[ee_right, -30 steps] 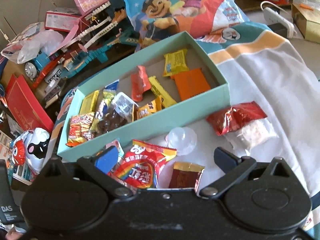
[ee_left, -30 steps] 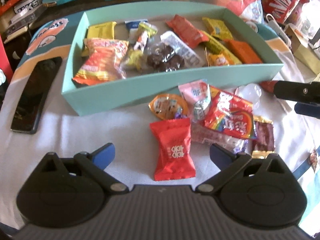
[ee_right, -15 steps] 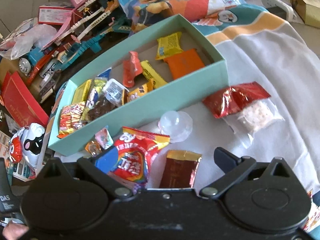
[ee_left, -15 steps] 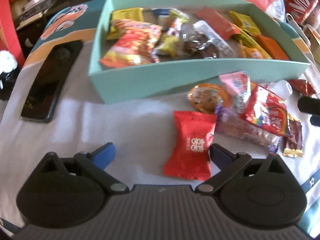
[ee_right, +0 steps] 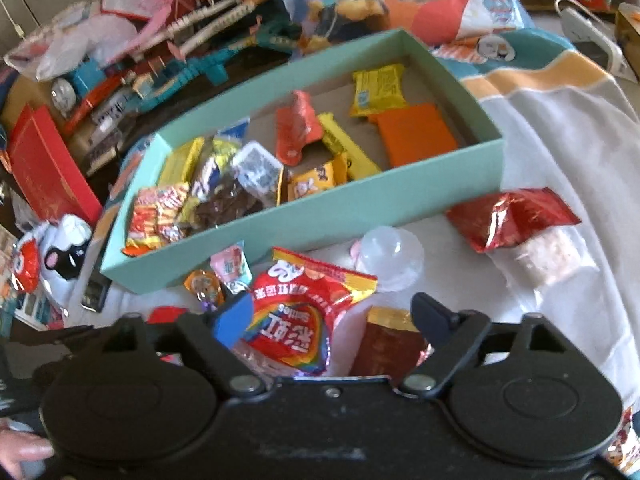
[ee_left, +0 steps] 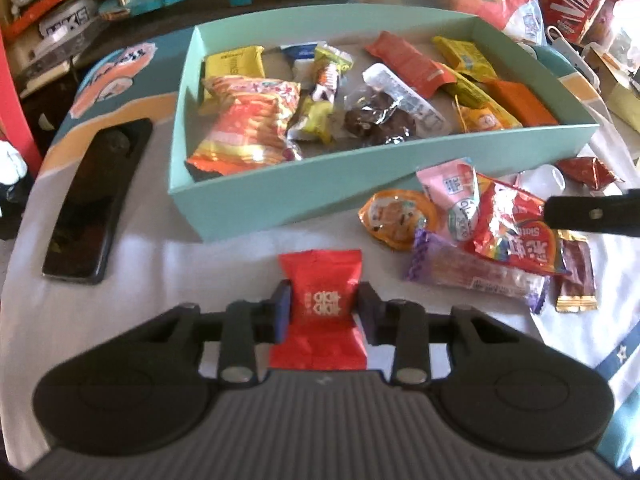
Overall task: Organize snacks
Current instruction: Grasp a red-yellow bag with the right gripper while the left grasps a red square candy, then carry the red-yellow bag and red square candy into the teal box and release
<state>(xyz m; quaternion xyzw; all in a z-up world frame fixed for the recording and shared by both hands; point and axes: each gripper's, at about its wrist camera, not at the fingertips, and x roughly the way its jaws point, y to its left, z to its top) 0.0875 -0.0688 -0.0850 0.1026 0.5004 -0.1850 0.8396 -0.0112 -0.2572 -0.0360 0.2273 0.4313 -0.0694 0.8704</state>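
Left gripper (ee_left: 323,312): closing on red snack packet (ee_left: 320,304), lower centre of left view; both pads against its sides, pinching it.
Right gripper (ee_right: 326,314): closing, still spread; rainbow candy bag (ee_right: 304,320) and dark gold-edged bar (ee_right: 390,340) between the fingers, pads not pressing either.
Teal box (ee_left: 320,184): upper centre of both views, already partly filled with snacks.
Loose pile: right of left view, just in front of box wall; includes orange round pack (ee_left: 398,214), pink sachet (ee_left: 448,184), purple-edged wrapper (ee_left: 472,272).
Off-task: phone (ee_left: 94,200) at left, on the white cloth (ee_left: 200,264).
Risk, left: soft crinkly packet pinched by the sides, likely to buckle or slip on lift.
Risk, right: two items in the gap, likely to grab both or pinch only the bag's edge and drop it.
Risk, shared: grippers near each other, possible bump at the box.
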